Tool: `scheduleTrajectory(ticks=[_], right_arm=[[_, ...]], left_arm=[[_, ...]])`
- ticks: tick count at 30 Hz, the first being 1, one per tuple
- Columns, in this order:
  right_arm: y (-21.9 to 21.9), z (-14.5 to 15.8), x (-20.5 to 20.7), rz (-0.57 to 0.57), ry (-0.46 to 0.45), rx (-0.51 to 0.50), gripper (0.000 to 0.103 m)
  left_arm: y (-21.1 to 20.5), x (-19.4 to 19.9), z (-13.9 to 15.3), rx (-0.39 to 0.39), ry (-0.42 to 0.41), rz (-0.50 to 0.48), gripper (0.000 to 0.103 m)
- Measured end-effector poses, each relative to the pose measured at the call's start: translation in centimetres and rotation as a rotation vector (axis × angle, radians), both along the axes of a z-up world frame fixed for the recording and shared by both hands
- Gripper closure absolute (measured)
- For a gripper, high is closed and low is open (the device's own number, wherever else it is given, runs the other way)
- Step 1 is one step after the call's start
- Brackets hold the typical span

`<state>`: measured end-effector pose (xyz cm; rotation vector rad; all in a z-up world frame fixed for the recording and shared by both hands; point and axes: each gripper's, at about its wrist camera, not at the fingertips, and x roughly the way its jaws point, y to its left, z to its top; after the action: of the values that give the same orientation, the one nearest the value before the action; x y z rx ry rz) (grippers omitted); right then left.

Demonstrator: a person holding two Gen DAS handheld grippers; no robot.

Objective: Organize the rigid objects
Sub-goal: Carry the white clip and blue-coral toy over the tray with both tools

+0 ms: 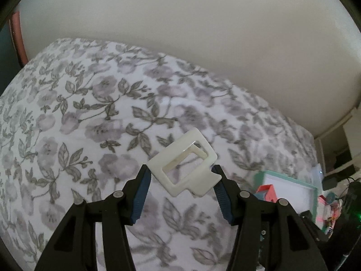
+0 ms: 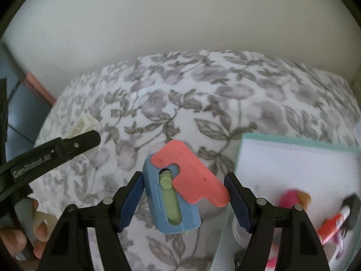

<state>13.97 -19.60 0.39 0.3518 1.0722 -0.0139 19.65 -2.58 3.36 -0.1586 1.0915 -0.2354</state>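
Left tongs are clamped on a cream-white rectangular plastic frame piece, blue ribbed pads pressing its two sides, lifted over the grey floral bedspread. The frame tilts, its open window showing the fabric below. Right tongs grip a coral-pink flat plastic block with a keyhole notch, joined to a light-blue slotted plastic holder with a pale-green slider inside. It hangs above the bedspread, just left of the mint-rimmed white tray, which holds blurred pink and orange bits. Far left in the right wrist view, the left tongs' black arm reaches in, a bare hand at its grip.
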Motion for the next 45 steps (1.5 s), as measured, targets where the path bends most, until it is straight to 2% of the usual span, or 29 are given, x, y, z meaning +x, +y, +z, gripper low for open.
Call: scheduleTrajectory(ticks=[8, 17, 20, 23, 29, 33, 42, 45], right_arm=[[-2.4, 2.9, -4.5, -0.114, -0.022, -0.053, 0.028], [-4.9, 5.2, -10.0, -0.227, -0.062, -0.129, 0.028], [-5.9, 5.3, -11.6, -0.259, -0.064, -0.123, 0.028], [-7.2, 5.0, -12.9, -0.282, -0.067, -0.103, 0.028], [-10.9, 4.0, -14.4, -0.378, -0.020, -0.167, 0.028], [-13.3, 2.9, -15.4, -0.437, 0.011, -0.156, 0.028], [-15.6, 0.2, -15.8, -0.482, 0.073, -0.137, 0.028], [-15.8, -0.6, -15.7, -0.484, 0.092, -0.131, 0.028]], left_arm=[[-3.6, -4.1, 2.6, -0.020, -0.021, -0.040, 0.046], [-8.0, -8.5, 2.6, -0.024, -0.010, -0.109, 0.046], [-9.1, -9.6, 2.7, -0.015, -0.014, -0.132, 0.046], [-10.3, -10.6, 2.8, -0.007, -0.012, -0.156, 0.046], [-13.3, -12.0, 2.3, -0.005, 0.009, -0.216, 0.046], [-15.4, -12.9, 1.4, -0.003, 0.020, -0.258, 0.046], [-17.5, -14.0, -1.7, 0.043, 0.066, -0.317, 0.046], [-17.5, -14.0, -2.2, 0.034, 0.088, -0.318, 0.046]])
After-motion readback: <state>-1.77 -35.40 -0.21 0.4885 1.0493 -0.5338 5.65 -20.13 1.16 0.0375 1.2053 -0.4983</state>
